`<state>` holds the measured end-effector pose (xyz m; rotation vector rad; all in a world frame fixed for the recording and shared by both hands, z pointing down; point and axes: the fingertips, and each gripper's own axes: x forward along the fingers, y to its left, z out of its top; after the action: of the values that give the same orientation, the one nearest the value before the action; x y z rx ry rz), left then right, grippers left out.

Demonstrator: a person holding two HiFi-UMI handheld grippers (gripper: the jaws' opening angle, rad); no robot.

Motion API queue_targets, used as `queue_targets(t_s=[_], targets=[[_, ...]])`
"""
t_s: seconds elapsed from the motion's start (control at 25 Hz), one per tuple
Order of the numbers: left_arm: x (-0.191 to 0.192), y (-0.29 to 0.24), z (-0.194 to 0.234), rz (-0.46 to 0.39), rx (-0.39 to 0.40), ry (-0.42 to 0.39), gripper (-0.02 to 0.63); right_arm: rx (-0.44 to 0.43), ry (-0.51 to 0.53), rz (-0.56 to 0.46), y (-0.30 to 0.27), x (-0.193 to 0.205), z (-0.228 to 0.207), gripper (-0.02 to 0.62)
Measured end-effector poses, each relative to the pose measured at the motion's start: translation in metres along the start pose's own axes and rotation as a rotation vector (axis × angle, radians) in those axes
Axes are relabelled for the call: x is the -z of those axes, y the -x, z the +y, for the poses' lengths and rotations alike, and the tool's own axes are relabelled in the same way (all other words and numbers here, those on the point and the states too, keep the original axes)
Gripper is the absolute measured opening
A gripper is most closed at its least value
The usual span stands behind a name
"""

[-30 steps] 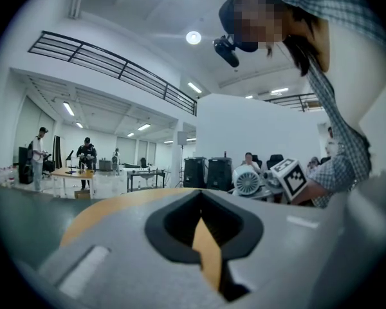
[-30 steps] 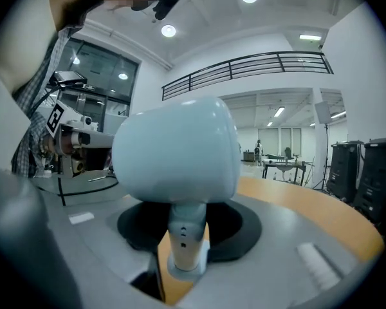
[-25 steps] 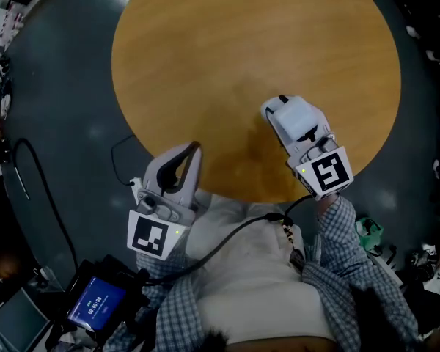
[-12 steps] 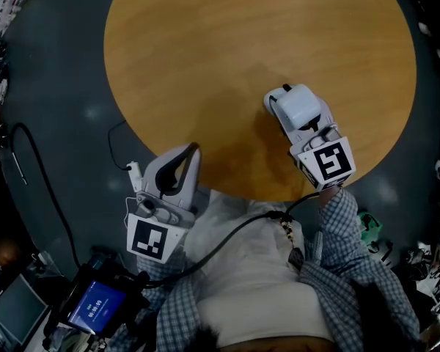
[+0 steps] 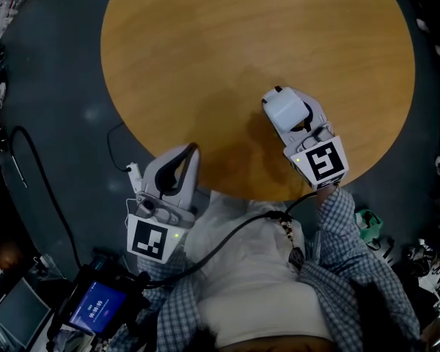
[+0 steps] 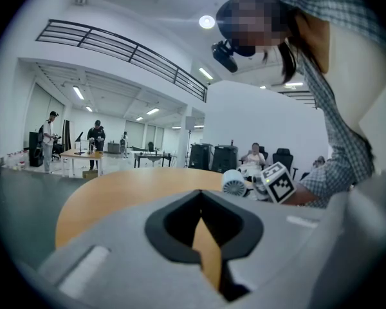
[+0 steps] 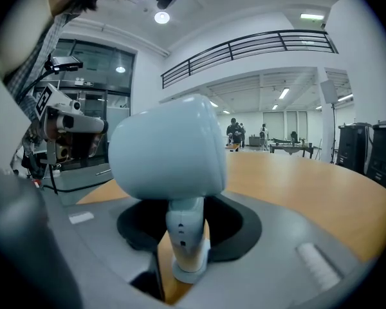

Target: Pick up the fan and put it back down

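A small white fan [image 5: 286,108] with a rounded head and a short stem stands upright between the jaws of my right gripper [image 5: 292,122], over the near part of the round wooden table [image 5: 242,35]. In the right gripper view the fan [image 7: 167,153] fills the middle; my right gripper [image 7: 188,227] is shut on its stem, the base just above the wood. My left gripper [image 5: 191,149] hangs at the table's near edge, shut and holding nothing. From the left gripper [image 6: 202,201] view the fan [image 6: 233,183] shows small at the right.
A black cable [image 5: 29,174] loops over the dark floor at the left. A device with a blue screen [image 5: 95,303] sits by the person's side. Across the hall several people stand at a far table [image 6: 83,153].
The right gripper has sunk a little toward the table with the fan still in it. The left gripper has dropped slightly at the table's edge.
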<state>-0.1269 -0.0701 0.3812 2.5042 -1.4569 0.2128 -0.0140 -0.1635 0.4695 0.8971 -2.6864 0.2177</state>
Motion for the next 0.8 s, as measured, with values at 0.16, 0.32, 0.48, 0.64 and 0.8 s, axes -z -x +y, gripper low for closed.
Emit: queue_targets(t_s=[0.16,0.32,0.48,0.64,0.8], targets=[[-0.005,0.004,-0.006,-0.002,0.015,-0.005,0.000,-0.003,-0.009,0.000,0.005,-0.003,0.005,0.141],[0.002,-0.003,-0.007,0.006,0.035,-0.007,0.000,0.014,-0.027,0.002,0.006,0.010,0.001,0.175],[0.000,-0.006,-0.011,0.005,0.058,-0.010,0.000,0.024,-0.043,0.023,0.018,0.015,0.003,0.176],[-0.003,-0.010,-0.018,0.001,0.097,-0.016,0.000,0.045,-0.054,0.039,0.036,0.017,0.007,0.176],[-0.008,-0.016,-0.028,-0.011,0.143,-0.026,0.000,0.085,-0.070,0.033,0.056,0.015,0.008,0.175]])
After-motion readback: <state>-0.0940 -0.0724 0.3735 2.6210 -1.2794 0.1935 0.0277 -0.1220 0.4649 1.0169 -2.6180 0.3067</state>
